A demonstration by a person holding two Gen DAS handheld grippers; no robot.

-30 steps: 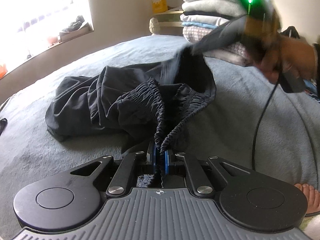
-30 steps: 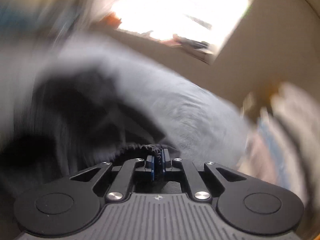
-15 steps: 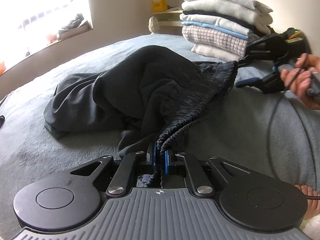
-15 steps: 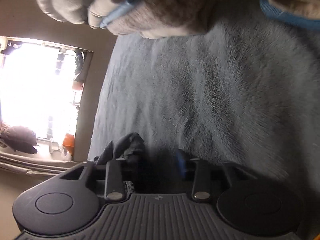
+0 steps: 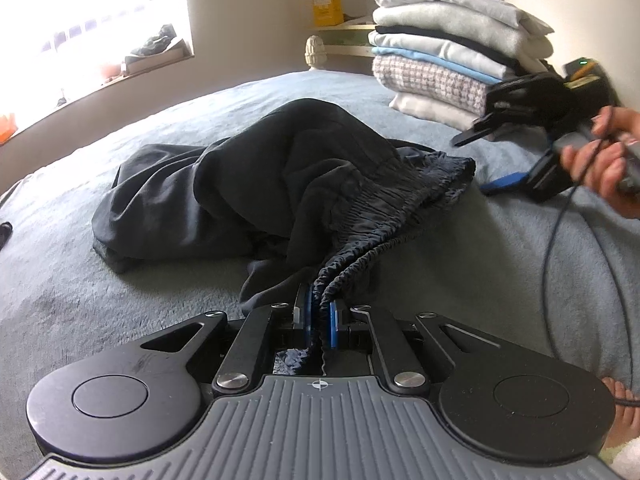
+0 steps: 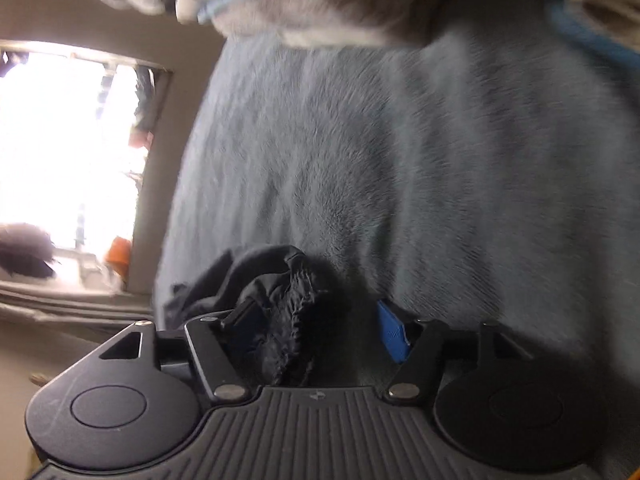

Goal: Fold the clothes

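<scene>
A pair of dark trousers lies crumpled on the grey-blue bed cover. My left gripper is shut on their gathered elastic waistband, near the front. The other end of the waistband rests on the cover at the right. My right gripper, held by a hand, hovers just beyond that end. Its jaws are opening, and the pads press on nothing. In the right wrist view a bunch of the dark cloth sits between the spread fingers, loose.
A stack of folded clothes stands at the back right of the bed, close behind the right gripper. A black cable trails over the cover. A bare foot shows at the lower right. A bright window lies far left.
The right gripper pulled the waistband out to the right, came down near the bed, then opened and let go. The cloth end now lies on the cover. The left gripper stayed put.
</scene>
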